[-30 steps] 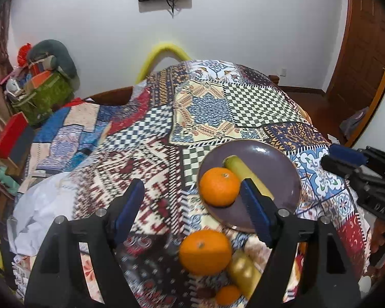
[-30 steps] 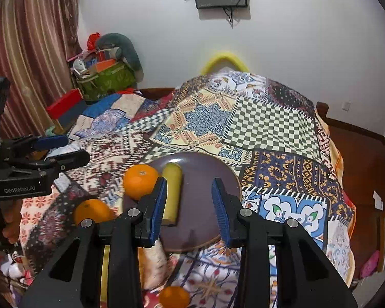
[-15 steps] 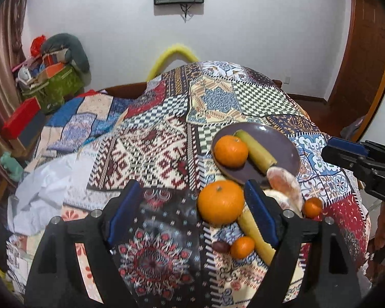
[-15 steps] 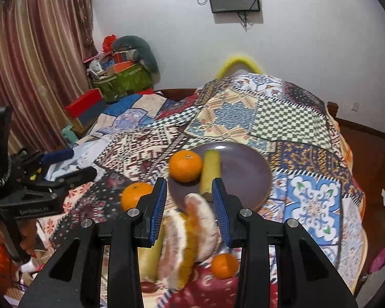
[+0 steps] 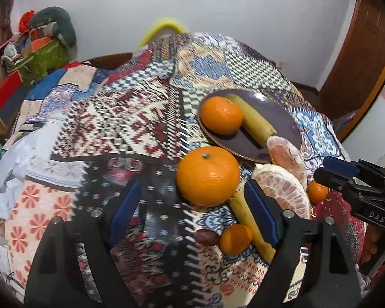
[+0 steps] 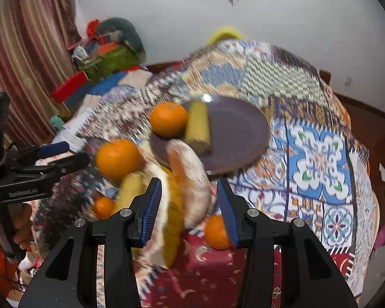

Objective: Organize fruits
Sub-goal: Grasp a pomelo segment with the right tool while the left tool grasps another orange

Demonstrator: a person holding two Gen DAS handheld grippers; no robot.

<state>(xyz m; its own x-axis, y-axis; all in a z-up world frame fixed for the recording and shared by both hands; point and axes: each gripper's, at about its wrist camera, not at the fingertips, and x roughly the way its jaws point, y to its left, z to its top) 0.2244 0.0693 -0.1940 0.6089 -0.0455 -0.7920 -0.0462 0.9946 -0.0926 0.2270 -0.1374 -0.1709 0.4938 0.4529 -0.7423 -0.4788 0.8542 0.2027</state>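
A purple plate point(image 5: 282, 120) point(image 6: 238, 133) on the patchwork cloth holds an orange point(image 5: 221, 115) point(image 6: 169, 119) and a yellow-green banana piece point(image 5: 254, 122) point(image 6: 197, 124). In front of the plate lie a large orange point(image 5: 208, 175) point(image 6: 118, 157), two peeled pomelo segments point(image 5: 287, 187) point(image 6: 190, 177), a banana point(image 5: 249, 220), small tangerines point(image 5: 234, 238) point(image 6: 215, 229) and a dark date point(image 5: 206, 236). My left gripper point(image 5: 196, 213) is open just short of the large orange. My right gripper point(image 6: 190, 205) is open with the pomelo segments between its fingers.
The table is draped in a patchwork cloth point(image 5: 120, 128). Boxes and a green bag point(image 5: 41, 59) are piled at the far left by a curtain point(image 6: 25, 64). A yellow chair back point(image 5: 164, 27) stands behind the table. A wooden door point(image 5: 359, 59) is at the right.
Both grippers have pulled back and come lower towards the loose fruit at the near edge. The right gripper has opened wider and now straddles the pomelo segments.
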